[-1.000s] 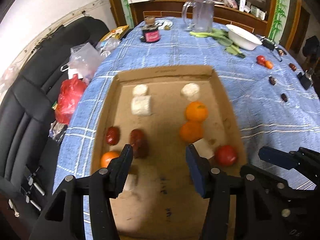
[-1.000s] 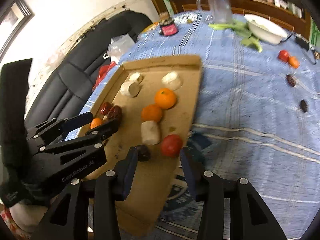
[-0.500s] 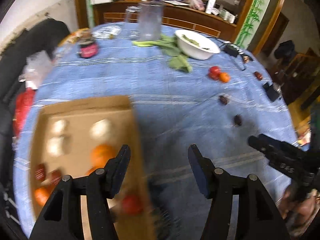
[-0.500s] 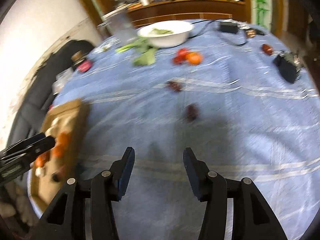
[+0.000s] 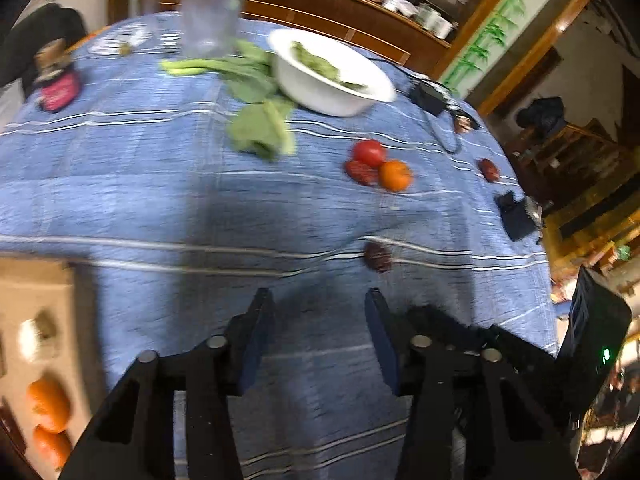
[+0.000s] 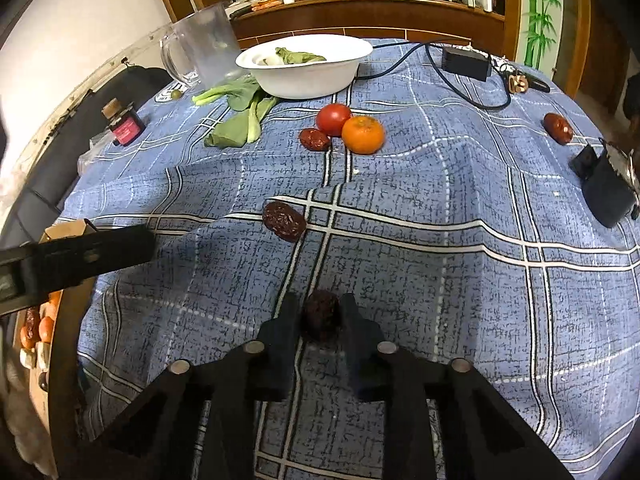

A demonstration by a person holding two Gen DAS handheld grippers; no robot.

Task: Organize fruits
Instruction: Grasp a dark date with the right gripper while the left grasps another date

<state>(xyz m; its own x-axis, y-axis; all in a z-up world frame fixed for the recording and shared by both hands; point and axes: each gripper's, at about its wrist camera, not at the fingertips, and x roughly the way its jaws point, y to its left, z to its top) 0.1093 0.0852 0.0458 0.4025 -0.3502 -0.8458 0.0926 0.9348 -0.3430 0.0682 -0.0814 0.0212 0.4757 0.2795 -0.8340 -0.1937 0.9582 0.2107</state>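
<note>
A round desk fills both views, covered by a blue cloth (image 6: 440,208) with white and dark check lines, creased in soft ridges. The right tool (image 6: 320,316) is closed on a dark wrinkled date (image 6: 320,314), its two pads pressing the fruit from either side just above the cloth. The left tool (image 5: 318,336) hangs over bare cloth with nothing between its pads, and its jaws are closing, now at a middling gap.

A second dark date (image 6: 284,221) lies loose on the cloth near the middle of the desk. Farther back a tomato (image 6: 333,119), a tangerine (image 6: 363,134) and a red date (image 6: 315,139) sit bunched together, touching or nearly so. Another red date (image 6: 557,128) lies alone near the right edge.

At the left edge of the desk stands a cardboard tray (image 5: 24,288) holding two tangerines (image 5: 48,404) and some pale chunks.

Toward the back of the desk a white bowl (image 6: 304,76) holds green leaves, more greens (image 6: 240,116) lie on the cloth beside it, and a clear plastic jug (image 6: 204,48) stands just behind. A small dark jar (image 6: 126,126) with a pink label sits at the left, and a black power brick (image 6: 466,63) with its cable at the back right.

Behind the desk runs a wooden sideboard (image 6: 360,8) crowded with bottles and bags, next to a wall panel painted with bamboo. A black sofa (image 6: 52,152) stands against the white wall on the left.
</note>
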